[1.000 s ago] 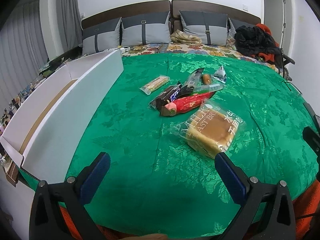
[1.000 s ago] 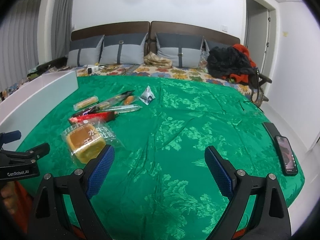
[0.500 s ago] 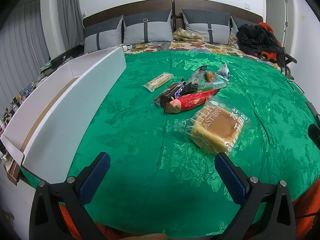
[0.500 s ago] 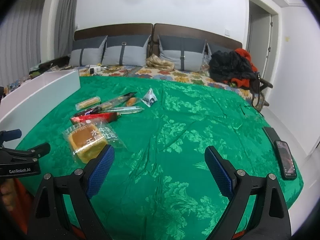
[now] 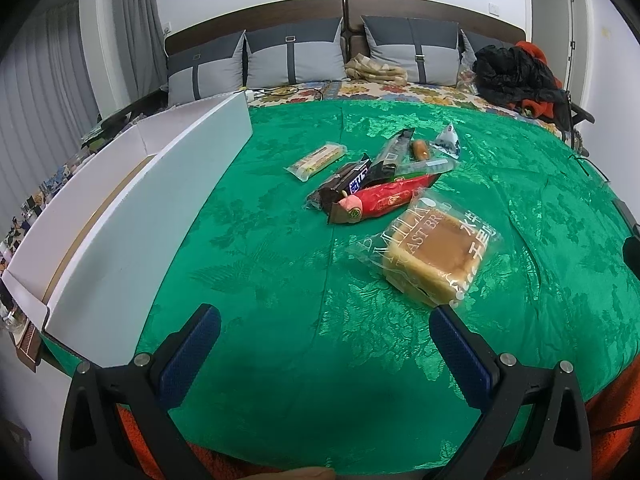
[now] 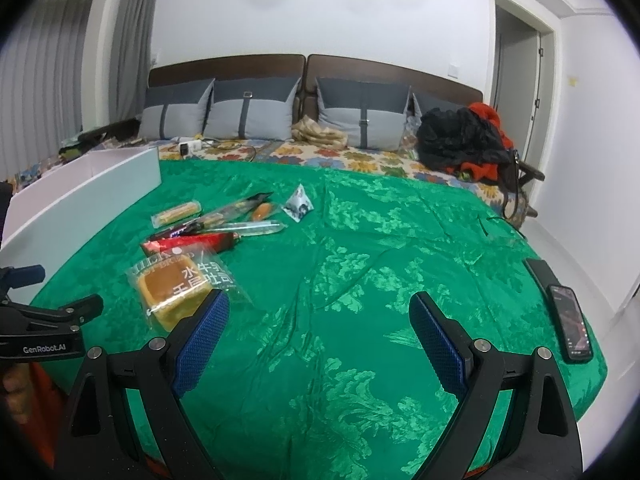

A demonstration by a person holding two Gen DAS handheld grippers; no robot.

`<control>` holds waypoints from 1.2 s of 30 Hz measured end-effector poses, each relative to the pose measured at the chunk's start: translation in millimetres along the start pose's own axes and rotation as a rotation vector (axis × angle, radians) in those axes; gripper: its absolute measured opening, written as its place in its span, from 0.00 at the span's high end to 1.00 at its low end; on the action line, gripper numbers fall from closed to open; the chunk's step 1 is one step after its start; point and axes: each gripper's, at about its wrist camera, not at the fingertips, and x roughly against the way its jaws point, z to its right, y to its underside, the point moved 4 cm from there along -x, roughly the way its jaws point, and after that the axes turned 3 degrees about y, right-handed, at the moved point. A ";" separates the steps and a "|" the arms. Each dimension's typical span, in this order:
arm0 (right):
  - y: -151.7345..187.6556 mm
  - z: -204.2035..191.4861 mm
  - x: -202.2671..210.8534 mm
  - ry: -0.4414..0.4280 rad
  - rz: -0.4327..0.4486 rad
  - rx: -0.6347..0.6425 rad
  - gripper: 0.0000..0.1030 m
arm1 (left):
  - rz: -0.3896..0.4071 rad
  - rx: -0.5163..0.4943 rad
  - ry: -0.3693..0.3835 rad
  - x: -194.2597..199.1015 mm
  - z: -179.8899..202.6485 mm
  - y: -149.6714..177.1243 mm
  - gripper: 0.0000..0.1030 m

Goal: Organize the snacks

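Nothing has yet been sorted, as far as can be judged: every snack lies loose on the green cloth (image 5: 260, 240), and what can be seen of the inside of the long white box (image 5: 132, 200) shows no snack, though much of its floor is hidden. The whole task therefore appears to remain. The left gripper (image 5: 320, 344) is held spread wide and empty over bare cloth, just to the right of the box's near end; the right gripper (image 6: 320, 332) is likewise splayed with nothing between its blue ribbed pads, well to the right of the box. Nearest the left gripper lies the bread packet (image 5: 432, 256), a thick square slab in clear crinkly film printed with white lettering, soft-looking and likely to yield under a pinch. Beyond it, further from the box's near end, a glossy red packet (image 5: 384, 200), a dark chocolate bar (image 5: 352, 180) and a long black packet (image 5: 394, 150) are piled touching one another. A slim biscuit packet (image 5: 316, 158) lies apart, closest to the box wall. A small triangular packet (image 5: 448, 140) rests furthest out. The box walls look smooth, flat and stiff; the cloth is shiny with a woven leaf pattern.
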 end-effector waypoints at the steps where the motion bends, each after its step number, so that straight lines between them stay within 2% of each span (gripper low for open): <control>1: -0.3 -0.4 0.4 0.000 0.003 0.002 0.09 | 0.000 0.000 0.000 0.0 0.0 0.0 0.00; 11: -2.8 -5.4 7.7 -0.002 0.039 0.024 0.09 | -0.004 0.000 -0.002 -1.4 -1.4 0.5 0.00; 36: -3.8 -4.6 7.5 -0.002 0.043 0.025 0.09 | -0.014 -0.005 -0.007 -4.8 -2.4 3.3 0.00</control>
